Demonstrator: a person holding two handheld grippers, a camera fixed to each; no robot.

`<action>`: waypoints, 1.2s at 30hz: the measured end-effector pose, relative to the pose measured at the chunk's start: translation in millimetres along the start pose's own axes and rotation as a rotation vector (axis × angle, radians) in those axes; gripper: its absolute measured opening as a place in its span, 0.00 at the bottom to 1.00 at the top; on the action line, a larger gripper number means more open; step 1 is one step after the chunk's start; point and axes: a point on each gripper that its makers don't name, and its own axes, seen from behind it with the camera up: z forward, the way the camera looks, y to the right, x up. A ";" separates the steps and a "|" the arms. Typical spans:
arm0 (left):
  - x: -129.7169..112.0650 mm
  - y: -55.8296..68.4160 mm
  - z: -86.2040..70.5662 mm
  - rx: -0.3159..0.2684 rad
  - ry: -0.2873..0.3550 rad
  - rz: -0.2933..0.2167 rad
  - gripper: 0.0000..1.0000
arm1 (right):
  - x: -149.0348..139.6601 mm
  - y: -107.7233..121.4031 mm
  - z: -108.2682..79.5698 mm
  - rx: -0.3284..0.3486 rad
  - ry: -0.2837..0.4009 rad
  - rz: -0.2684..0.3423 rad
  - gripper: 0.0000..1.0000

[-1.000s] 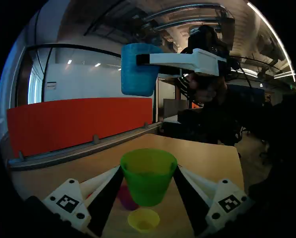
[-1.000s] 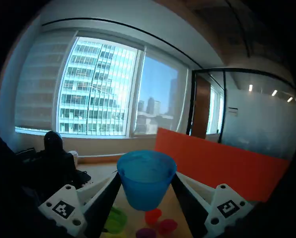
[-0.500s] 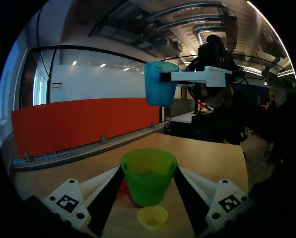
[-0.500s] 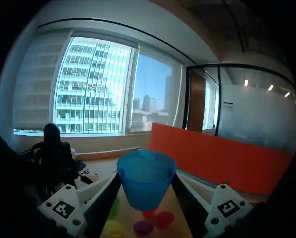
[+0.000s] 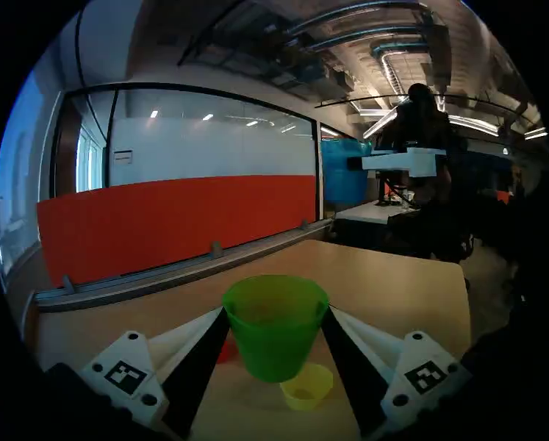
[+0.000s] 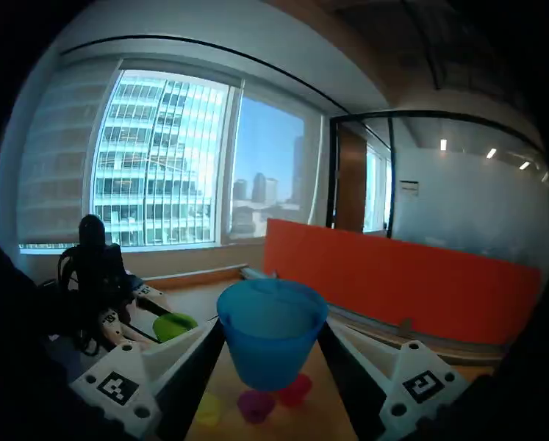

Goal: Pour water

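Because pouring calls for both vessels to be upright until they are brought together, the left gripper (image 5: 275, 312) clamps the green cup (image 5: 275, 342) by its sides, mouth up, above the table (image 5: 392, 283). The right gripper (image 6: 272, 320) holds the blue cup (image 6: 272, 356) likewise above the table (each pair of fingers is closed only to cup width). A yellow cup (image 6: 209, 409), a purple cup (image 6: 255, 404) and a red cup (image 6: 298, 388) stand on the table below it. The blue cup's water level is hard to read; it may be nearly full. Each held cup's wall hides the finger pads pressing it.
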 end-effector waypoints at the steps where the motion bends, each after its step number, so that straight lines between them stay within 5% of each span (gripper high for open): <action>1: -1.0 -1.1 -1.6 0.004 -0.002 0.000 0.86 | -2.1 1.4 -2.1 -0.005 0.000 -0.001 0.88; 18: -15.6 -13.2 -13.2 0.039 -0.034 -0.003 0.86 | -28.2 2.8 -12.3 -0.020 -0.021 -0.018 0.89; 36: -50.2 -16.9 -18.2 0.036 -0.131 0.001 0.86 | -82.5 -3.9 -12.5 0.016 -0.137 0.002 0.89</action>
